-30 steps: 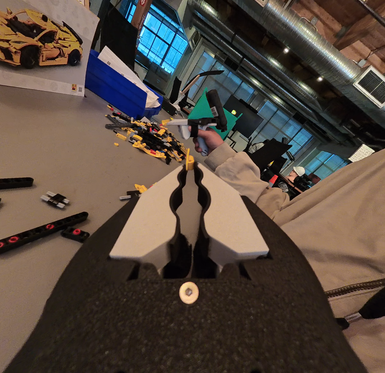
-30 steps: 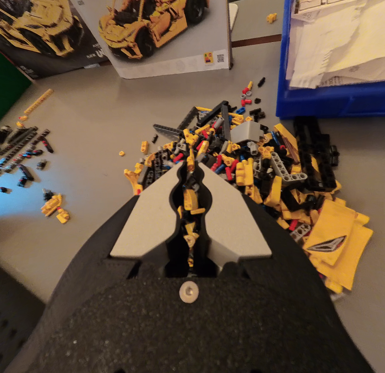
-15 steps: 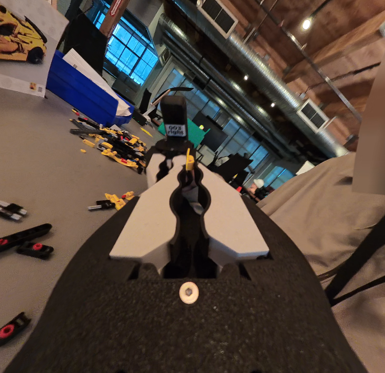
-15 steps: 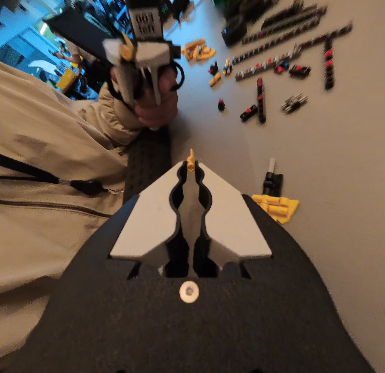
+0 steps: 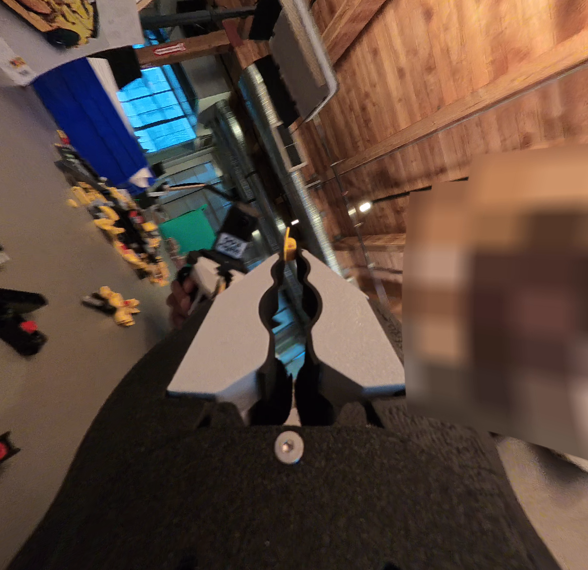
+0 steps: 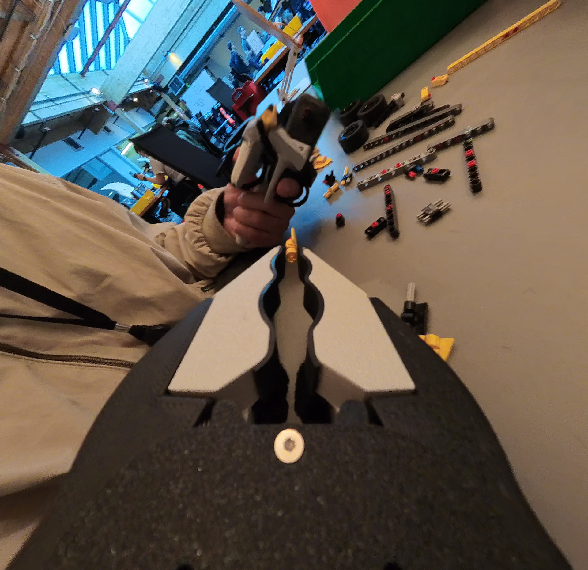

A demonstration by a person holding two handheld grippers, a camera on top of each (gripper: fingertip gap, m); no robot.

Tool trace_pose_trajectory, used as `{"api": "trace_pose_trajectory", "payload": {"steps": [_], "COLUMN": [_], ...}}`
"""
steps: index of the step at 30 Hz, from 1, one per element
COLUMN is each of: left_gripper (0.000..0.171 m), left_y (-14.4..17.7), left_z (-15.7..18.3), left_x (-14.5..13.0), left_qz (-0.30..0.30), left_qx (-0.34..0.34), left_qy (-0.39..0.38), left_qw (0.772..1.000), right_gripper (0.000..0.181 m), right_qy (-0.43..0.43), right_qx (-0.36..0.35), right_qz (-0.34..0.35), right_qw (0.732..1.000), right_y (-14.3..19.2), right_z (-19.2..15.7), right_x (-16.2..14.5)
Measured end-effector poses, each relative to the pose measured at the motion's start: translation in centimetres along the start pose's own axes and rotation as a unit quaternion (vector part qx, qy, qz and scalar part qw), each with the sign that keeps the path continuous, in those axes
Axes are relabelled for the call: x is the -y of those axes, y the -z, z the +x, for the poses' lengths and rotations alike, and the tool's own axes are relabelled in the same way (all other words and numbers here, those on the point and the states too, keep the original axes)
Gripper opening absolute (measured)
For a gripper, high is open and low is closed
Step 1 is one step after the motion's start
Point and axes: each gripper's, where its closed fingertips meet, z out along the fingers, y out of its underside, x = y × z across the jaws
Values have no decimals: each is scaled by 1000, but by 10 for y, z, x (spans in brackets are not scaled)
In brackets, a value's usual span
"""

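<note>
Between each gripper's closed fingers sits a yellow piece [image 5: 289,246] [image 6: 291,250]; only the right view shows black beams [image 6: 410,142].

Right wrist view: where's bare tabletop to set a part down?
Bare table right of the right gripper, shut on a yellow pin, between the black beams and the yellow pieces. Crowded around the wheels by the green bin.

A ceiling of wooden planks [image 5: 445,77] is seen above, and a silver ventilation duct [image 5: 286,160] is hung under it. Large windows [image 5: 159,109] are lit blue by daylight. A small ceiling lamp [image 5: 364,207] is switched on. Farther back, desks and people [image 6: 235,58] are seen in an open hall.
</note>
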Motion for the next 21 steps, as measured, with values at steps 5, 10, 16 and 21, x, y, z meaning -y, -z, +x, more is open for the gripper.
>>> {"api": "trace_pose_trajectory", "payload": {"steps": [5, 10, 16, 21], "left_gripper": [7, 7, 11, 20], "left_y": [-3, -3, 6, -6], "left_z": [-56, -74, -101, -87], "left_x": [-31, -56, -87, -83], "left_qz": [-181, -285, -383, -343], "left_qx": [283, 327, 335, 307], "left_qy": [-361, -500, -499, -485], "left_qw": [870, 749, 702, 744], "right_gripper": [7, 7, 7, 7], "right_qy": [23, 4, -9, -14], "right_qx": [-52, -58, -43, -21], "right_qz": [105, 117, 69, 43], "right_qw": [993, 991, 997, 999], "right_y": [32, 39, 23, 14], "right_z": [13, 19, 16, 10], "right_x": [32, 32, 17, 9]}}
